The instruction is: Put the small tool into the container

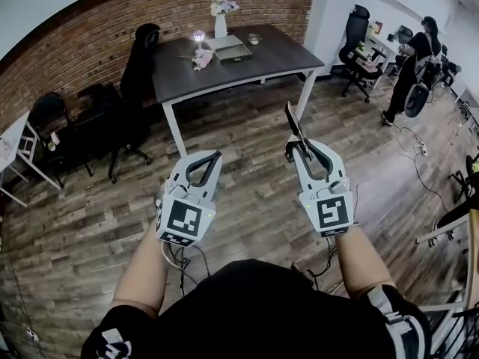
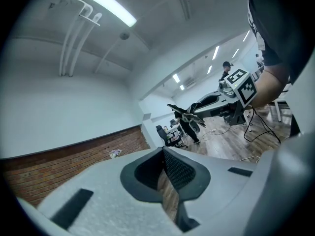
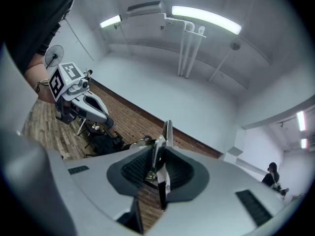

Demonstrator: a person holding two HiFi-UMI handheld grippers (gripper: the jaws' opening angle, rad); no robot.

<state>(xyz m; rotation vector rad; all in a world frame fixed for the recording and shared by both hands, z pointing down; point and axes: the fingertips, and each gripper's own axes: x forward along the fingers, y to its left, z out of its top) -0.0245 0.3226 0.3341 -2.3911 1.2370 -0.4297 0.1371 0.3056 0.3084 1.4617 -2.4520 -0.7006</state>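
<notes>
My right gripper [image 1: 301,149] is shut on the small tool [image 1: 293,123], a dark metal folding tool whose blade-like end sticks up past the jaws. In the right gripper view the tool [image 3: 166,136] stands clamped between the pads [image 3: 138,167]. My left gripper [image 1: 218,155] is shut with nothing in it, level with the right one, and both are held over the wooden floor. A shallow grey container [image 1: 230,49] lies on the dark table [image 1: 288,54] ahead, well beyond both grippers. The left gripper view shows the right gripper [image 2: 216,100] with the tool [image 2: 184,114].
A white vase of flowers [image 1: 221,17], a small lamp [image 1: 198,36] and a pink bouquet [image 1: 200,58] share the table. Black office chairs [image 1: 138,73] stand at its left. A person [image 1: 415,62] stands at the far right by desks. Cables [image 1: 419,152] trail on the floor.
</notes>
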